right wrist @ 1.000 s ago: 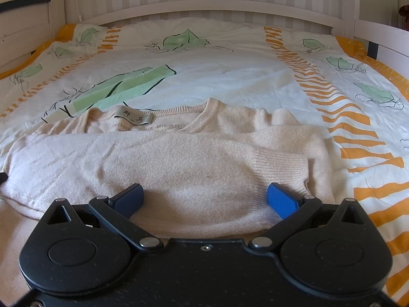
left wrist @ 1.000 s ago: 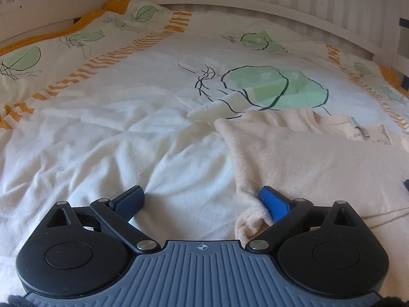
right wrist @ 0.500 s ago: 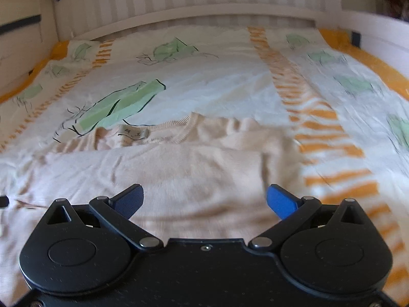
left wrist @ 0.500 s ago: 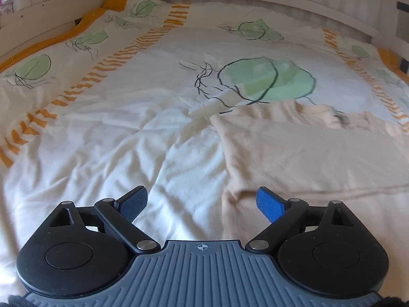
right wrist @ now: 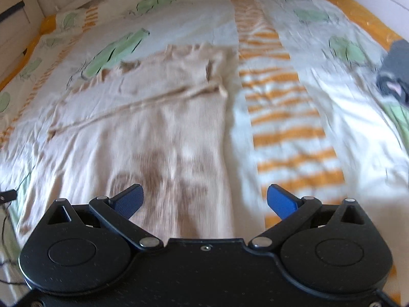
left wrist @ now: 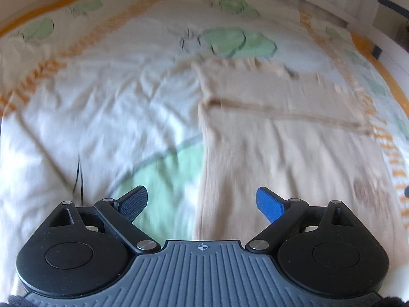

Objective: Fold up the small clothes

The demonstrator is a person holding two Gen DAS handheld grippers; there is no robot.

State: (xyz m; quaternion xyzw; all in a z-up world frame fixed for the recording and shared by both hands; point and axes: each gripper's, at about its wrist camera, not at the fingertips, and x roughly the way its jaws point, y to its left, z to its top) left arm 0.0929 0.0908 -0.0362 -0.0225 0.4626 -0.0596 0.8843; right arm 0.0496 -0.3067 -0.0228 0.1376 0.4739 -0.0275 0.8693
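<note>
On the bedspread (left wrist: 102, 117), the beige sweater (left wrist: 276, 138) lies flat beneath both released claws, left gripper (left wrist: 202, 202) and right gripper (right wrist: 204, 199), untouched.

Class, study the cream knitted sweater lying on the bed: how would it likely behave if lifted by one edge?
The sweater is probably floppy: it lies flat, following the duvet beneath it. Its folded-over layer would likely fall open if lifted. The ribbed knit looks soft, so probably not slippery, and light.
</note>
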